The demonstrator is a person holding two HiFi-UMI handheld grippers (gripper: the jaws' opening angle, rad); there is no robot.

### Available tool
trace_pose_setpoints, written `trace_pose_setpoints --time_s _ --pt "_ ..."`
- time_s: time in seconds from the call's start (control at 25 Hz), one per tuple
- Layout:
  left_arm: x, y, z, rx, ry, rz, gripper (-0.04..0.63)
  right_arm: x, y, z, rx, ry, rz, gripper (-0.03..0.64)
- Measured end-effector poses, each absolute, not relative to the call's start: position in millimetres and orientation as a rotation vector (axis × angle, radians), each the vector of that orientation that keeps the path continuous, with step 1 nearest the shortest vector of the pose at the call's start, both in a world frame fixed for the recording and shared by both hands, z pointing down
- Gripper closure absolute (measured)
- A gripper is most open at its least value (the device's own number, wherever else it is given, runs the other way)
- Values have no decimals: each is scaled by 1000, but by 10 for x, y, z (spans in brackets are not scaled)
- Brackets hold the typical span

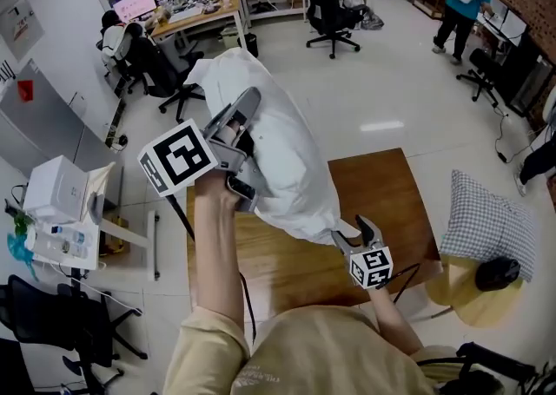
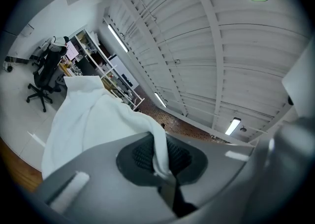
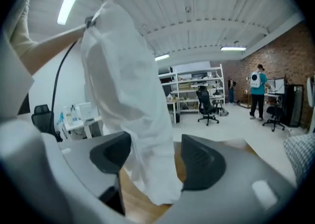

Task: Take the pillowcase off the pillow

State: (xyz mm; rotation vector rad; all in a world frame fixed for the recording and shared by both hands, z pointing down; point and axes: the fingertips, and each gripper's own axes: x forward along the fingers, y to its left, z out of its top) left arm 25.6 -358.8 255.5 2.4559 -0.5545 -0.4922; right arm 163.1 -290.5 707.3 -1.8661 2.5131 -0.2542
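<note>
The white pillow (image 1: 278, 154) hangs in the air above the wooden bench (image 1: 391, 198), long and sack-like, plump through the middle and tapering to a soft, wrinkled lower end that reaches down just over the bench top. Its cloth is plain white, smooth in broad folds. Whether the outer layer is the pillowcase or the pillow's own cover cannot be told. The left gripper (image 2: 160, 156) is raised high. Its jaws are closed tight on a thin fold of the white cloth near the upper part, with the cloth running up and away from the pads. The right gripper (image 3: 152, 158) sits low at the hanging end. Its jaws stand wide apart with the lower part of the pillow between them, and the pads do not press on it. To the right of the bench, well apart from the white pillow, a blue-and-white checked cushion (image 1: 486, 221) lies beside a round tan stool (image 1: 469, 302).
</note>
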Motion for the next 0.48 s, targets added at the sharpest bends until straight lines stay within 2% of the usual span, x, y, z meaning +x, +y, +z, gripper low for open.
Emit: trace_pose_setpoints --time_s 0.08,0.2,0.32,0.36,0.44,0.48 --pt "140 -3629 2517 2452 -556 -512 588 1362 -2789 6448 -1742 2545 -116 325" --pt "-6 -3700 2380 2436 -559 -553 588 915 -2652 5652 -1594 2625 182 315" --pt "73 -3665 2371 2435 -566 -544 588 783 -2394 5147 -1496 2604 249 333" --pt "114 -3631 2407 2441 -569 -536 588 763 -2324 5077 -1515 2612 236 353" --pt "157 -3578 2462 2456 -568 -528 588 717 -2298 5083 -1641 2637 214 475" --pt "166 -3567 2466 2460 -564 -528 588 695 -2341 5137 -1719 2649 212 501"
